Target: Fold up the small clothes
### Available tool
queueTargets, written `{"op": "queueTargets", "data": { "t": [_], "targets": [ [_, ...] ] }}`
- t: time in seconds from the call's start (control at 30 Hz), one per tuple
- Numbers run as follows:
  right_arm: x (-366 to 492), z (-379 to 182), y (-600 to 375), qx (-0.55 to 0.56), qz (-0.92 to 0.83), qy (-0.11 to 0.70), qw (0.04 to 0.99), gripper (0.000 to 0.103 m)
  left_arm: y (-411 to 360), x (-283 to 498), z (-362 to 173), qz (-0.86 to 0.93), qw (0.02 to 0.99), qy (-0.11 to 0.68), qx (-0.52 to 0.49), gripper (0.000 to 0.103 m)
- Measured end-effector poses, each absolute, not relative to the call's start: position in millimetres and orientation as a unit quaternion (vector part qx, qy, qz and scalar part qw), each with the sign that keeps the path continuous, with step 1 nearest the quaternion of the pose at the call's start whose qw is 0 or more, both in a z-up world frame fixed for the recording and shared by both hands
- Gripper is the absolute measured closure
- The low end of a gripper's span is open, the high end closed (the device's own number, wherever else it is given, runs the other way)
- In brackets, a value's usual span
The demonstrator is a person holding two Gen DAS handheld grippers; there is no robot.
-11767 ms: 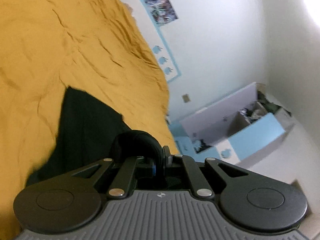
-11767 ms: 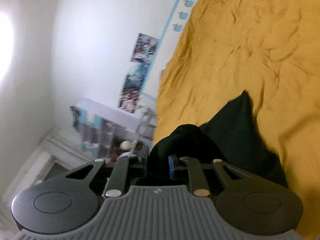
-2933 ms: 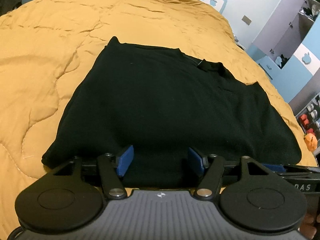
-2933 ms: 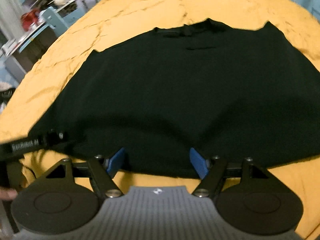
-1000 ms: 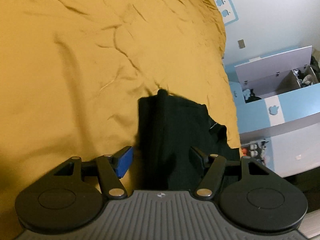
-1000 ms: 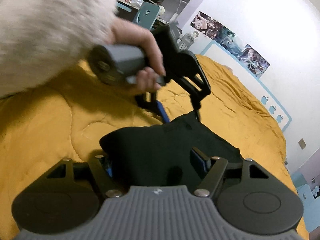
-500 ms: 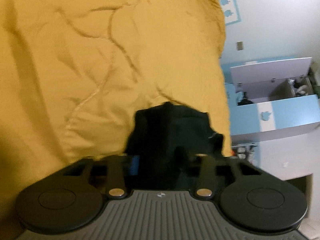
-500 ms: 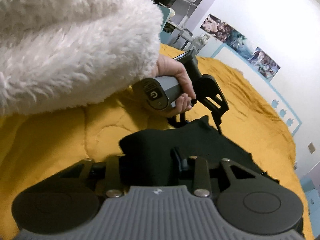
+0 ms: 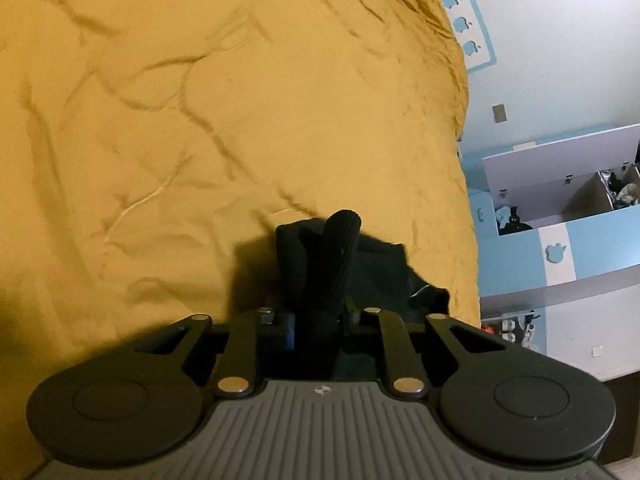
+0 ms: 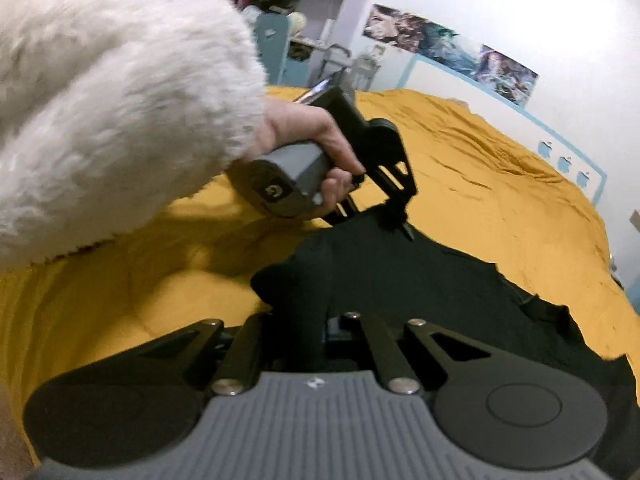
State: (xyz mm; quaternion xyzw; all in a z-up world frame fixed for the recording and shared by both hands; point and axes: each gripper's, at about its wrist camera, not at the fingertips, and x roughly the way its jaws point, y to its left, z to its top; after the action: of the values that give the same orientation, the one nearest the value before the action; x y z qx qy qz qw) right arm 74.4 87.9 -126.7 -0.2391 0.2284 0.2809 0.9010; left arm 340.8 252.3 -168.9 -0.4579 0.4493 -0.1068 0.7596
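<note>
A soft, light black garment, limp between them, is pinched at 1 edge by both closed-down grippers, left gripper and right gripper, having just clamped.

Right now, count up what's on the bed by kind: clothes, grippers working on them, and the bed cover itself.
Black garment: 1
Grippers, each with jaws just closed on that garment: 2, the left gripper and the right gripper
Mustard-yellow quilt: 1
Total: 4
</note>
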Motion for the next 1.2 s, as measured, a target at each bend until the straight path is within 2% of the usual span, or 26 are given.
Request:
{"op": "queueTargets", "data": {
  "t": [0.23, 0.57, 0.9, 1.2],
  "targets": [
    [78.0, -93.3, 43.9, -0.18, 0.258, 0.216, 0.924, 0.103, 216.2, 350.9, -114.5, -0.083, 0.786, 0.458, -0.407, 0.083],
    [86.1, -54.8, -40.7, -0.087, 0.204, 0.217, 0.951, 0.103, 119.2, 379.0, -57.3, -0.102, 0.807, 0.47, -0.344, 0.083],
    [91.1, -43.8, -135.8, -0.011, 0.134, 0.2, 0.97, 0.103, 8.8, 405.6, -53.8, -0.125, 0.818, 0.472, -0.303, 0.083],
    [90.7, -71.8, -207.3, 0.041, 0.083, 0.208, 0.974, 0.103, -67.3, 422.8, -71.4, -0.125, 0.836, 0.475, -0.244, 0.083]
  ]
}}
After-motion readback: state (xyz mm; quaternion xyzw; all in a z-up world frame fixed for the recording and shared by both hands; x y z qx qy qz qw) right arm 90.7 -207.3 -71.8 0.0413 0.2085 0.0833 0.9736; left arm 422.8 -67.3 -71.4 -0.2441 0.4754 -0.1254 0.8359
